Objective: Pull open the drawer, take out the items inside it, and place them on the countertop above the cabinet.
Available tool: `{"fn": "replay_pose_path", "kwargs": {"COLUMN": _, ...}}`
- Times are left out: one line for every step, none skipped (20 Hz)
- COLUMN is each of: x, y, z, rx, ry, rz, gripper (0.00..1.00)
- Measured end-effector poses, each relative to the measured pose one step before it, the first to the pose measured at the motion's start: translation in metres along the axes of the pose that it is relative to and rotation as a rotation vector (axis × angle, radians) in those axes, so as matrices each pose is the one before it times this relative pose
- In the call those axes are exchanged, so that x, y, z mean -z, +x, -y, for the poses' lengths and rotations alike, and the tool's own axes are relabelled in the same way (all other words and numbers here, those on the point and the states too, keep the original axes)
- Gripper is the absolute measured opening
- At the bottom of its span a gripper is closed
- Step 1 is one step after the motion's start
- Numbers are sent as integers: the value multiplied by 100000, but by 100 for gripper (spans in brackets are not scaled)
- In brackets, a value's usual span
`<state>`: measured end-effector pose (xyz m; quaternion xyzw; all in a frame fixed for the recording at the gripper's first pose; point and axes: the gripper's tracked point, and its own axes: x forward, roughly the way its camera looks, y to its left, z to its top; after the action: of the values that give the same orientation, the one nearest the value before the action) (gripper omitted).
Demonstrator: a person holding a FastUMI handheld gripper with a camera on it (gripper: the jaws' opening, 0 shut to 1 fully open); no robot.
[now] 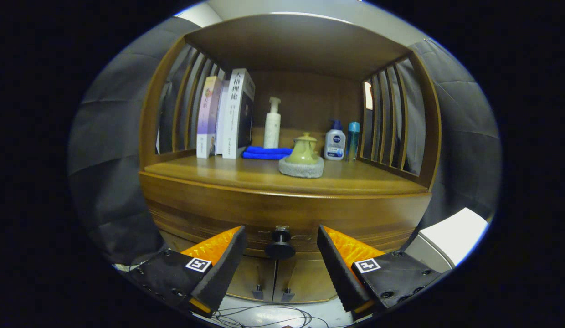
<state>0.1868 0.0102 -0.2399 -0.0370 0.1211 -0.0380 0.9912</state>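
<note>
Gripper view faces a wooden cabinet (173, 136) head-on, with the gripper (280, 232) held low in front of it. Its fingers (228, 255) stand wide apart, clamped on nothing. Between them, just ahead, sits the dark round knob (280, 246) of the drawer (282, 218), which is closed flush with the cabinet front; neither finger touches the knob. Below the drawer are two cabinet doors (273, 278) with small handles side by side.

Above the drawer lies the countertop (355, 182), roofed by a shelf with slatted sides. On it, a green lidded pot (304, 150) rests on a grey round pad (300, 168) near the front. Behind that lies a folded blue cloth (266, 152), with a white pump bottle (272, 123) standing at the back. Several books (225, 116) stand upright to the left. To the right of the pot stand a small white bottle with a blue cap (335, 141) and, just beside it, a slim teal bottle (353, 139). Thin cables (264, 316) trail on the floor below.
</note>
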Motion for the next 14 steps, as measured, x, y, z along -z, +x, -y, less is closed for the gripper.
{"fn": "replay_pose_path", "kwargs": {"x": -851, "y": -1215, "z": -276, "rx": -1157, "ry": 859, "rz": 1112, "gripper": 98}}
{"fn": "replay_pose_path", "kwargs": {"x": -878, "y": -1225, "z": -304, "rx": -845, "ry": 1393, "rz": 1762, "gripper": 98}}
{"fn": "replay_pose_path", "kwargs": {"x": -554, "y": -1245, "z": -489, "rx": -1503, "ry": 1474, "rz": 2016, "gripper": 98}}
{"fn": "replay_pose_path", "kwargs": {"x": -1046, "y": -1297, "z": -384, "rx": -1095, "ry": 1541, "rz": 1767, "gripper": 98}}
{"fn": "replay_pose_path", "kwargs": {"x": -1044, "y": -1288, "z": -262, "rx": -1245, "ry": 1451, "rz": 1591, "gripper": 98}}
{"fn": "replay_pose_path", "kwargs": {"x": -1317, "y": -1343, "z": -321, "rx": -597, "ry": 1483, "rz": 1885, "gripper": 98}}
{"fn": "replay_pose_path", "kwargs": {"x": -1368, "y": -1220, "z": -56, "rx": -642, "ry": 1111, "rz": 2354, "gripper": 98}}
{"fn": "replay_pose_path", "kwargs": {"x": -1519, "y": -1277, "z": -121, "rx": -497, "ry": 1103, "rz": 2839, "gripper": 98}}
{"fn": "replay_pose_path", "kwargs": {"x": -1267, "y": -1018, "z": -220, "rx": -1096, "ry": 1494, "rz": 2549, "gripper": 98}}
{"fn": "replay_pose_path", "kwargs": {"x": -975, "y": -1247, "z": 21, "rx": 93, "ry": 1129, "rz": 1396, "gripper": 98}}
{"fn": "replay_pose_path", "kwargs": {"x": -854, "y": -1220, "z": 181, "rx": 202, "ry": 771, "rz": 1475, "gripper": 98}}
{"fn": "replay_pose_path", "kwargs": {"x": -873, "y": -994, "z": 179, "rx": 255, "ry": -201, "rz": 1188, "gripper": 98}}
{"fn": "replay_pose_path", "kwargs": {"x": -768, "y": -945, "z": 375, "rx": 709, "ry": -350, "rz": 1018, "gripper": 98}}
{"fn": "replay_pose_path", "kwargs": {"x": -843, "y": -782, "z": 251, "rx": 427, "ry": -789, "rz": 1476, "gripper": 97}}
